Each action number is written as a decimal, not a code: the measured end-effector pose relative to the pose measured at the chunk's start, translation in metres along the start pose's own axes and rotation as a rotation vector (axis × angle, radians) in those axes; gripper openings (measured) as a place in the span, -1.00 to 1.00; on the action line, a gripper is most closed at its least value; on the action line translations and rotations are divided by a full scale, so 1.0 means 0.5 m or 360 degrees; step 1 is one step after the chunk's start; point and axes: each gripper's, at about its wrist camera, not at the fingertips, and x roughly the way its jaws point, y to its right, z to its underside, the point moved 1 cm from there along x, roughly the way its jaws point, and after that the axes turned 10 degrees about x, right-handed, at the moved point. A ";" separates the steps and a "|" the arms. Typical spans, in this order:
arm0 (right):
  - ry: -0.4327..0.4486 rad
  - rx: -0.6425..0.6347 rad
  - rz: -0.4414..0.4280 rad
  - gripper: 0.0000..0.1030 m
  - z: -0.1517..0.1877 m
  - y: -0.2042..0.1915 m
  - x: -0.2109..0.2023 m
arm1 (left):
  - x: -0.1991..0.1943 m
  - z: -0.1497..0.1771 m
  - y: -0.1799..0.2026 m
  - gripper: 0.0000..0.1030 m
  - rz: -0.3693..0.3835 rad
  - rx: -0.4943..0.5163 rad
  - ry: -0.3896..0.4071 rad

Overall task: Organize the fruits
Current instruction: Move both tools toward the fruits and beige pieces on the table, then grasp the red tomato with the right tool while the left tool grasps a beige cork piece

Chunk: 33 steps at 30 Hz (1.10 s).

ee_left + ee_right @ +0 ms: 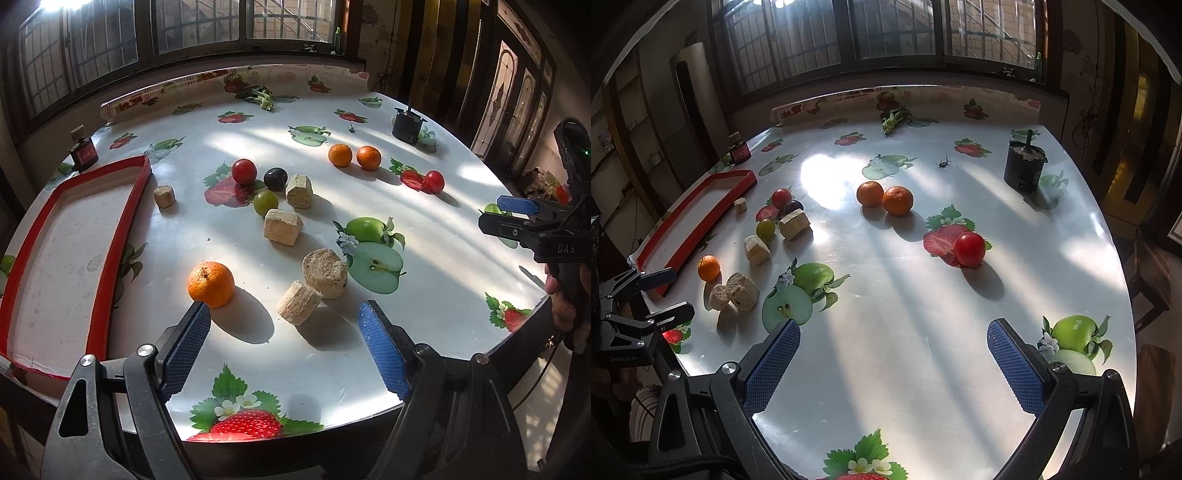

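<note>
Both jaws open, empty. L gripper (284,317): centre over nearest orange (211,279), avoid cork blocks (298,302), close, move to red tray (118,236).

Rounded surface (295,350) under a glossy fruit-print cloth, streaked with sunlight. Landmark — red-rimmed tray (122,236) at the left edge. Just right of its near end, a lone orange (211,284); beyond that, two tan blocks (312,286) touching. Off its far corner, a small tan cube (164,196), then a cluster — red fruit (244,171), dark plum (275,179), green grape (265,202), two more blocks (291,206). Well right of the tray, two oranges (884,197) touching, a red tomato (969,249), a black pot (1024,170). Behind the tray, a small dark bottle (83,149).
</note>
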 end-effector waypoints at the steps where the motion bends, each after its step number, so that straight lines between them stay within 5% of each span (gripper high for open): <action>1: -0.0009 0.0017 0.0007 0.99 -0.002 0.006 0.007 | 0.006 0.001 -0.001 0.61 -0.0002 0.0001 -0.0015; 6: -0.0036 0.0115 0.0025 0.90 -0.022 0.049 0.058 | 0.034 0.001 -0.009 0.60 0.0055 -0.0023 -0.0081; 13: -0.0161 0.0210 0.0103 0.42 -0.059 0.100 0.141 | 0.066 -0.005 -0.009 0.60 0.0103 0.0003 -0.0135; 21: -0.0216 0.0190 0.0189 -0.02 -0.083 0.101 0.195 | 0.095 -0.009 -0.004 0.00 0.0124 0.0053 -0.0169; 25: -0.0191 0.0177 0.0216 -0.39 -0.092 0.099 0.199 | 0.094 -0.013 -0.009 -0.53 0.0162 0.0051 -0.0157; 33: -0.0176 0.0197 0.0084 -0.40 -0.084 0.070 0.168 | 0.070 -0.017 -0.019 -0.54 0.0249 0.0004 -0.0102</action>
